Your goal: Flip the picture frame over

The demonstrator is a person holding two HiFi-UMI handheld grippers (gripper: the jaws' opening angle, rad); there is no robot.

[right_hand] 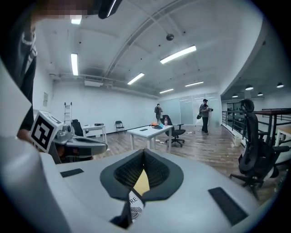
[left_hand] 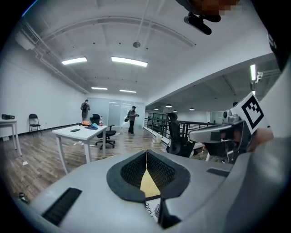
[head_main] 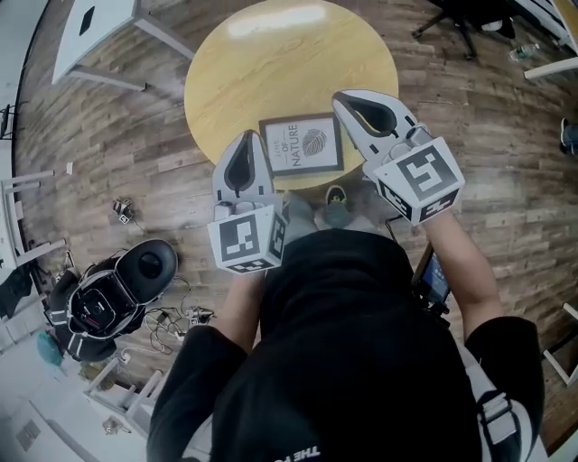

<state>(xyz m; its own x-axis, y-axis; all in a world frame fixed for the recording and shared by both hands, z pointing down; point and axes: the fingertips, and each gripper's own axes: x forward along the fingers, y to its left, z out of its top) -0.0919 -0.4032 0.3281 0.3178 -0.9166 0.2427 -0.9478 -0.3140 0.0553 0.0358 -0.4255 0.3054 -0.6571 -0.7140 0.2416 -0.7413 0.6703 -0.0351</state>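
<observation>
The picture frame (head_main: 301, 144) lies face up on the round yellow table (head_main: 271, 63), near its front edge, with a leaf print and lettering showing. Both grippers hang in the air above it and touch nothing. My left gripper (head_main: 242, 137) is shut and empty, over the frame's left edge. My right gripper (head_main: 341, 97) is shut and empty too, higher up and over the frame's right corner. In the left gripper view the closed gripper (left_hand: 146, 152) points out across the room, with a sliver of the frame (left_hand: 154, 211) below it. The right gripper (right_hand: 144, 151) shows the same, with the frame (right_hand: 135, 203) underneath.
A black bag and cables (head_main: 117, 289) lie on the wooden floor at the left. A white desk (head_main: 90, 27) stands at the back left and an office chair (head_main: 465, 18) at the back right. Across the room are another white desk (left_hand: 79, 133) and people standing.
</observation>
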